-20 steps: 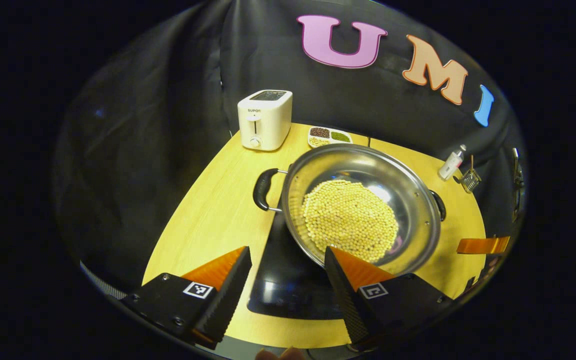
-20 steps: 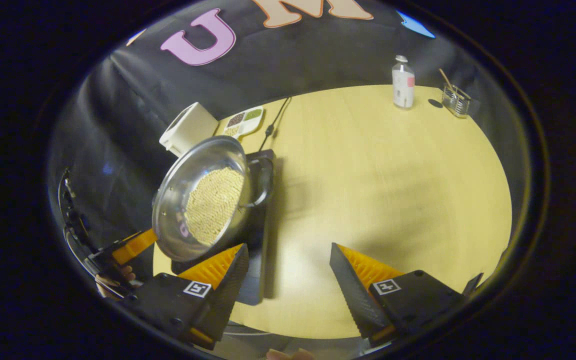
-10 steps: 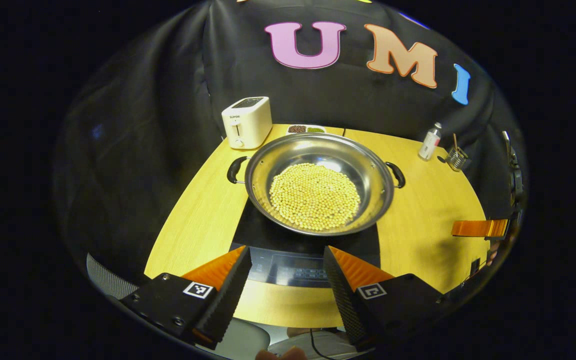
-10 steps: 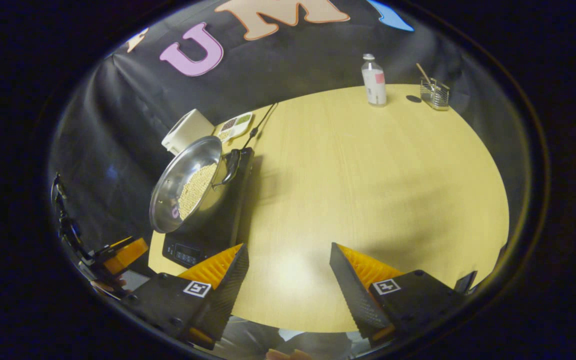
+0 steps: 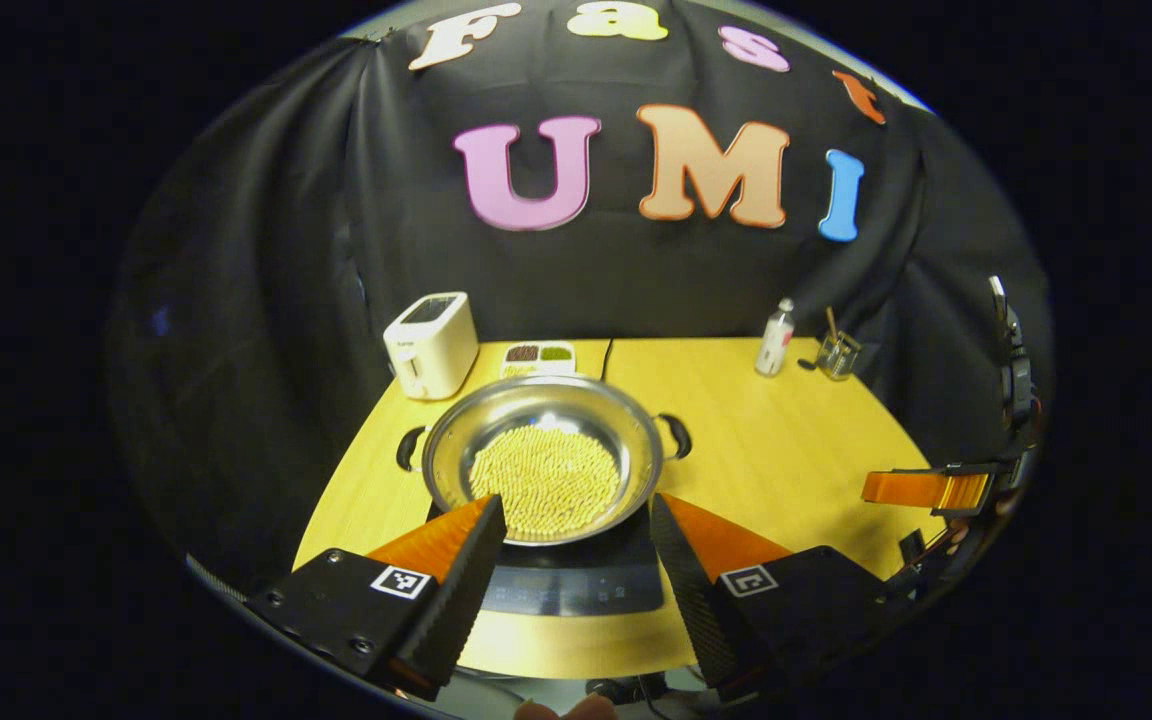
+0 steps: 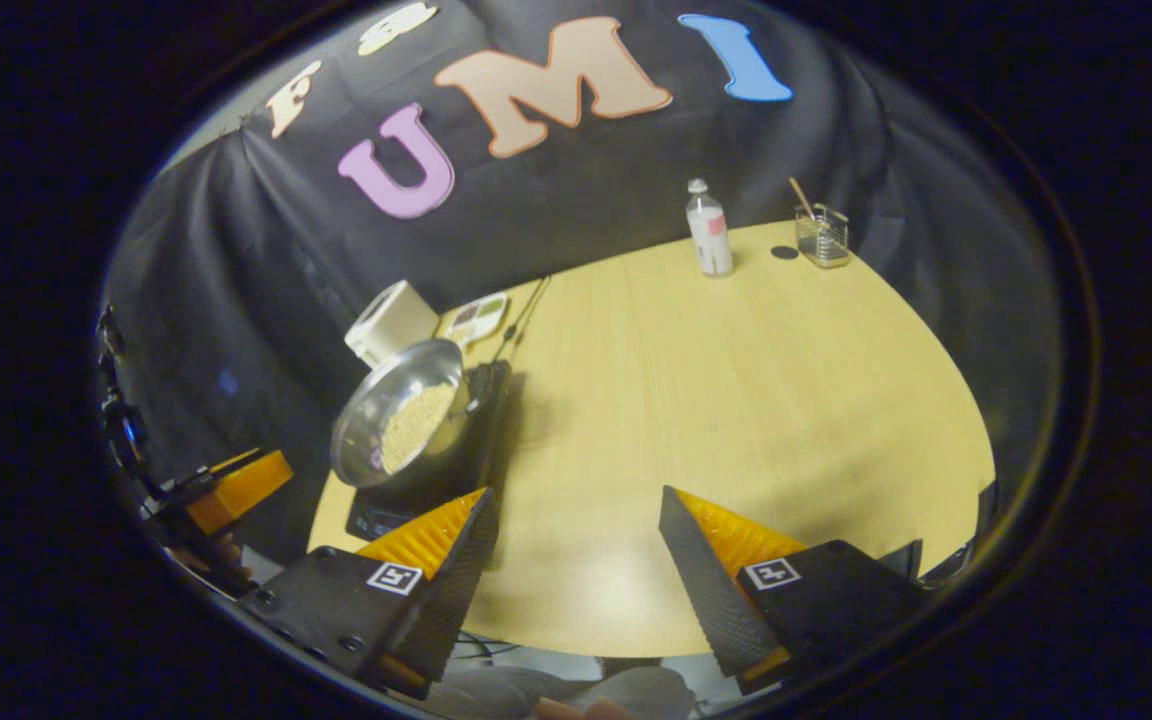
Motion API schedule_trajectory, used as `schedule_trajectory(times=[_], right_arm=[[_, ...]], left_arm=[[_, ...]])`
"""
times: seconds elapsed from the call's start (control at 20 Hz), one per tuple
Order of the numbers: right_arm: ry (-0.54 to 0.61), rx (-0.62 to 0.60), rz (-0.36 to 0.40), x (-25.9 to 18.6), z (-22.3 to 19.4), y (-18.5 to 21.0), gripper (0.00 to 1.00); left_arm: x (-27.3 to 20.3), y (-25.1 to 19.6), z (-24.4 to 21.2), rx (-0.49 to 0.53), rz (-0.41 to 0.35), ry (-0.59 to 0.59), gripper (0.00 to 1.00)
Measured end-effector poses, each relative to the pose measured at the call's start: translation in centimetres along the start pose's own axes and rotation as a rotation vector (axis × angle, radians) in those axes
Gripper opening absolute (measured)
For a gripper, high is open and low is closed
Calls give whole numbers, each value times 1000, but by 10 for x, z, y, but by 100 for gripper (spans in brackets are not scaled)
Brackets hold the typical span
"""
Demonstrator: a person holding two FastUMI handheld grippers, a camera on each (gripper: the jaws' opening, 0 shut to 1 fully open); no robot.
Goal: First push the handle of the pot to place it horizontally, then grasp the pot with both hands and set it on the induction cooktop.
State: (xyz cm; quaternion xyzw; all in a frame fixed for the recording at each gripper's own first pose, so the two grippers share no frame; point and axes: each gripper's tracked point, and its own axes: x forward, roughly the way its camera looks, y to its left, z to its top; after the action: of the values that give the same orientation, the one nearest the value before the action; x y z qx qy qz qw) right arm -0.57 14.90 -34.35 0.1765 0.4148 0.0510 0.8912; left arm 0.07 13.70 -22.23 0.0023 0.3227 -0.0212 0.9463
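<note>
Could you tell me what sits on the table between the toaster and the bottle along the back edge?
In the left gripper view, a divided dish of grains lies between the toaster and the bottle, beside the toaster.

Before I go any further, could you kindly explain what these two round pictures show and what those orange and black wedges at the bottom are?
There is no robot arm here: a person holds a two-finger tool in each hand, and a wide-angle camera rides on each tool. The wedges are the tool's own fingers. In the left gripper view, the left gripper is open and holds nothing; in the right gripper view, the right gripper is open too, also with nothing in it.

On the yellow table a steel pot with pale beans in it sits on a black induction cooktop, one handle out to each side. Behind it stand a white toaster, a small divided dish, a bottle and a glass holder.

The orange piece at the right edge of the left gripper view is the other tool.
</note>
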Motion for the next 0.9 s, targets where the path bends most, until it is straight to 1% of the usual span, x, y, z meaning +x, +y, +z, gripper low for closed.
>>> schedule_trajectory(times=[0.05,0.15,0.2,0.25,0.35,0.4,0.45,0.5,0.55,0.6,0.65,0.7,0.75,0.8,0.85,0.9], right_arm=[[-39,-3,-2,-12,12,3,94],[-127,-35,-4,-40,41,16,94],[-163,-56,-5,-53,54,24,100],[-196,-75,-3,-65,62,35,93],[-267,-111,0,-93,79,58,94],[-305,-137,-4,-109,85,68,93],[-349,-171,-16,-125,89,73,100],[-392,-212,-33,-140,92,76,93],[-423,-254,-53,-155,90,79,100],[-434,-291,-72,-167,85,80,100],[-420,-302,-75,-177,76,85,100],[-425,-282,-42,-187,75,97,100],[-460,-252,-18,-197,86,108,94],[-507,-232,-5,-208,103,115,100],[-557,-226,8,-219,121,119,93],[-603,-234,19,-228,136,125,99]], left_arm=[[-11,-7,10,-17,-24,-24,89],[-35,-11,27,-35,-45,-79,89],[-49,-9,36,-31,-46,-115,89],[-60,-9,45,-24,-51,-149,89],[-78,-10,59,-13,-63,-206,88],[-86,-12,64,-18,-71,-227,88],[-93,-18,66,-36,-90,-244,88],[-100,-29,69,-66,-120,-265,88],[-107,-39,73,-99,-149,-288,88],[-113,-43,71,-128,-163,-294,88],[-122,-43,69,-149,-156,-291,88],[-133,-41,71,-163,-153,-309,88],[-145,-40,81,-166,-154,-349,88],[-153,-38,90,-154,-147,-379,84],[-160,-33,98,-132,-123,-403,87],[-167,-27,103,-105,-93,-423,87]])
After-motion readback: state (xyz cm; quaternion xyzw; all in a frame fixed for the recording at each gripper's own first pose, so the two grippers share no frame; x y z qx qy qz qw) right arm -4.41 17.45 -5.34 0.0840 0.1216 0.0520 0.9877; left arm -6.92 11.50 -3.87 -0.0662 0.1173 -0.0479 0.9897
